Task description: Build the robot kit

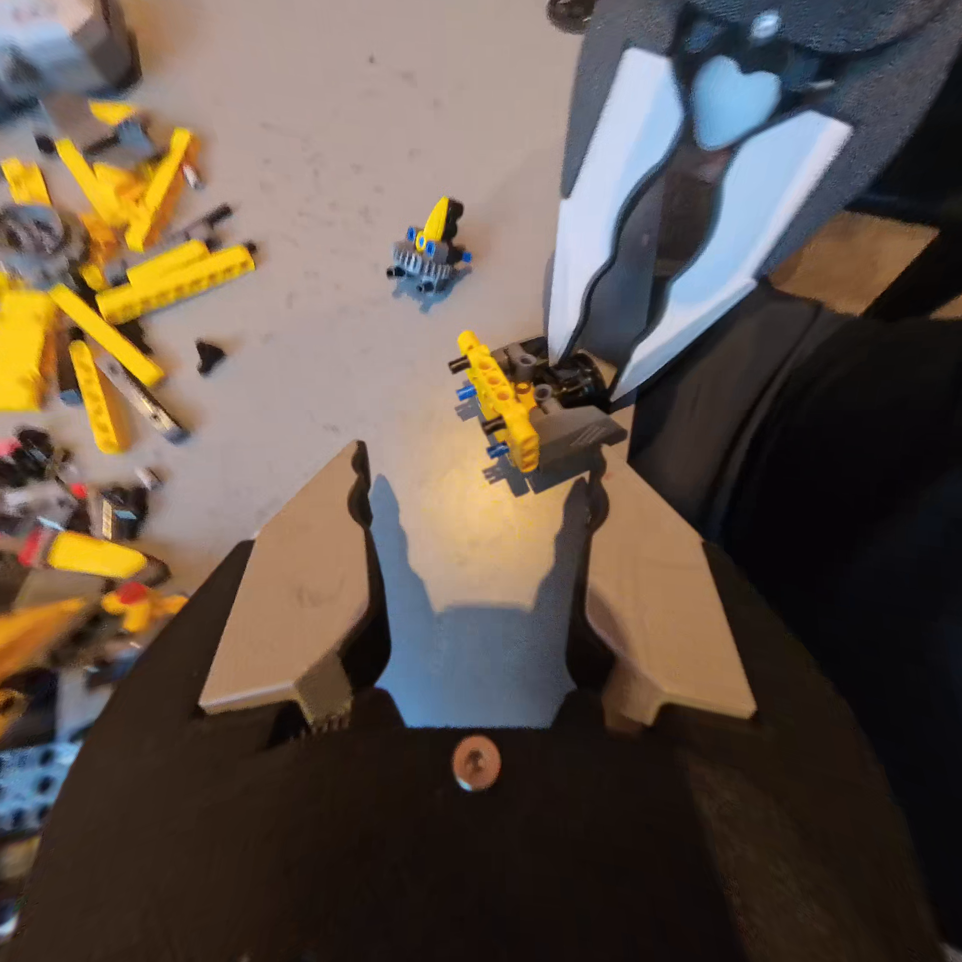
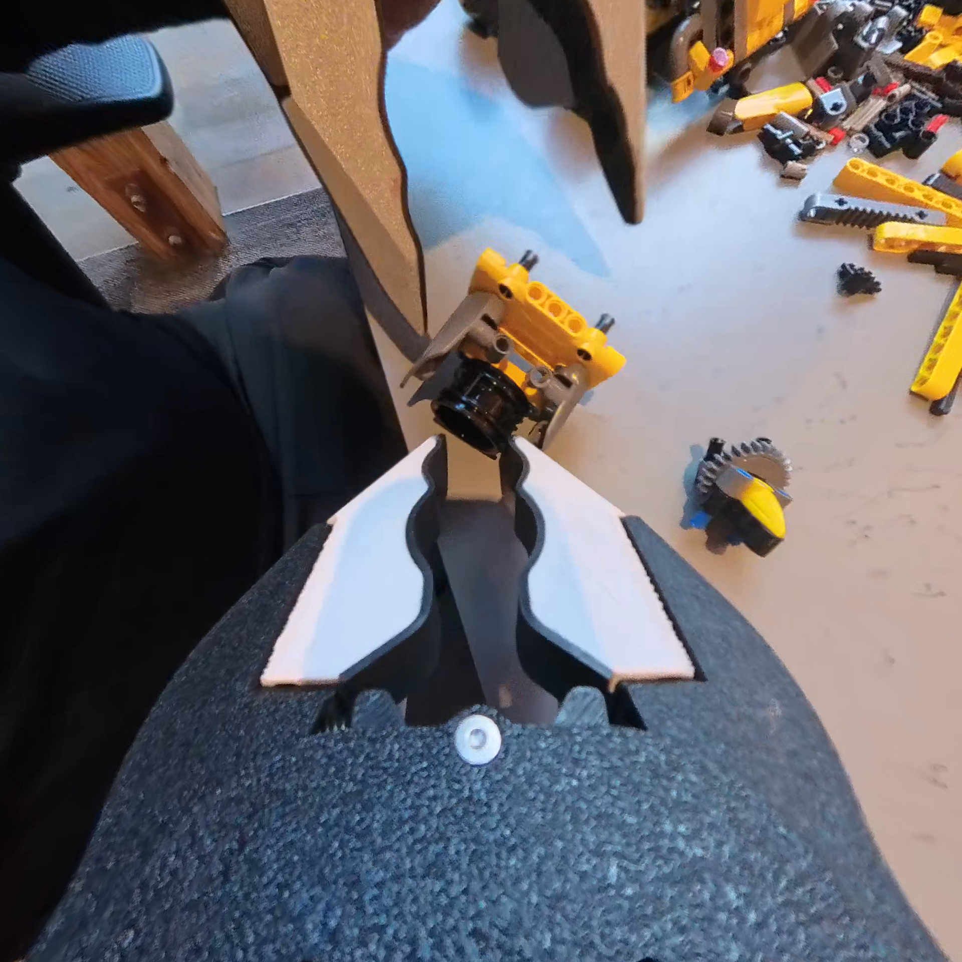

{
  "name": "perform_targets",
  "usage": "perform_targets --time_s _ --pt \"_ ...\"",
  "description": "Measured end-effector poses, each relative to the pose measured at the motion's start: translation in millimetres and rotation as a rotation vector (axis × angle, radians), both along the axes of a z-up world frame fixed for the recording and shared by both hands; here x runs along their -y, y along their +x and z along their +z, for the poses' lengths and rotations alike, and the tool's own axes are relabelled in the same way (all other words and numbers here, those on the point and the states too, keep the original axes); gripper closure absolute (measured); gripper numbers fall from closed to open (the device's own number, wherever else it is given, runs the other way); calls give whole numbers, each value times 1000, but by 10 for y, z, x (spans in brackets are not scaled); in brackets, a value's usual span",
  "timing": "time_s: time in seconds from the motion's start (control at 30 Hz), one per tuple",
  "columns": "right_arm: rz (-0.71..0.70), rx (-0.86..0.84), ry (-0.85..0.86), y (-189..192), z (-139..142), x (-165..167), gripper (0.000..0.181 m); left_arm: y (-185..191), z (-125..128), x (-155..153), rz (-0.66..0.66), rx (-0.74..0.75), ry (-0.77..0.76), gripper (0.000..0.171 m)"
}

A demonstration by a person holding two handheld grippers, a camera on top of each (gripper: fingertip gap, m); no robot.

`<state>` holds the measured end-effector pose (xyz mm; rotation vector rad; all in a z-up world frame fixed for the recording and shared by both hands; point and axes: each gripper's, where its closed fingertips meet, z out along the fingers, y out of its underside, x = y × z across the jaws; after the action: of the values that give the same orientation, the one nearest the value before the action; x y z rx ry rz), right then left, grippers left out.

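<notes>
My right gripper, with white fingers, is shut on the black wheel hub of a small assembly made of a yellow holed beam and grey panels. It holds the assembly just over the beige table. In the left wrist view it reaches in from the upper right with the assembly at its tips. My left gripper, with tan fingers, is open wide. Its right fingertip touches the assembly's grey panel. Nothing lies between its fingers.
A small gear sub-assembly with a yellow curved piece stands alone on the table; it also shows in the right wrist view. A pile of yellow beams and dark parts lies beside it. A small black piece lies apart. A wooden leg and dark clothing are past the table edge. The left tips stand about 10 cm off the small black piece. My right wrist view looks at it from another angle.
</notes>
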<state>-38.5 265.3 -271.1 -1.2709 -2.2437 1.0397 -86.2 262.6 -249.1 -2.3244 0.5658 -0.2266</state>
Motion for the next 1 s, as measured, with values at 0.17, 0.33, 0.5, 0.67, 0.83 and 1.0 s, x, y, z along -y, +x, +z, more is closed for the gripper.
perform_targets --time_s 0.17,0.33,0.5,0.67,0.83,1.0 --pt "-18 -17 -53 -18 73 11 161 213 -218 64 50 41 -58 87" --pt "-78 -28 -83 -55 100 13 160 239 -277 116 54 7 -69 116" --pt "-89 -25 -84 -61 105 30 160 66 -277 137 19 -27 -95 111" --pt "-153 -51 -102 -110 145 0 160 211 -72 196 59 194 -99 91" --pt "-171 -39 -118 -134 80 74 160 215 -199 145 194 208 -124 100" --pt "-170 -32 -113 -115 72 106 150 207 -215 140 105 188 -113 113"
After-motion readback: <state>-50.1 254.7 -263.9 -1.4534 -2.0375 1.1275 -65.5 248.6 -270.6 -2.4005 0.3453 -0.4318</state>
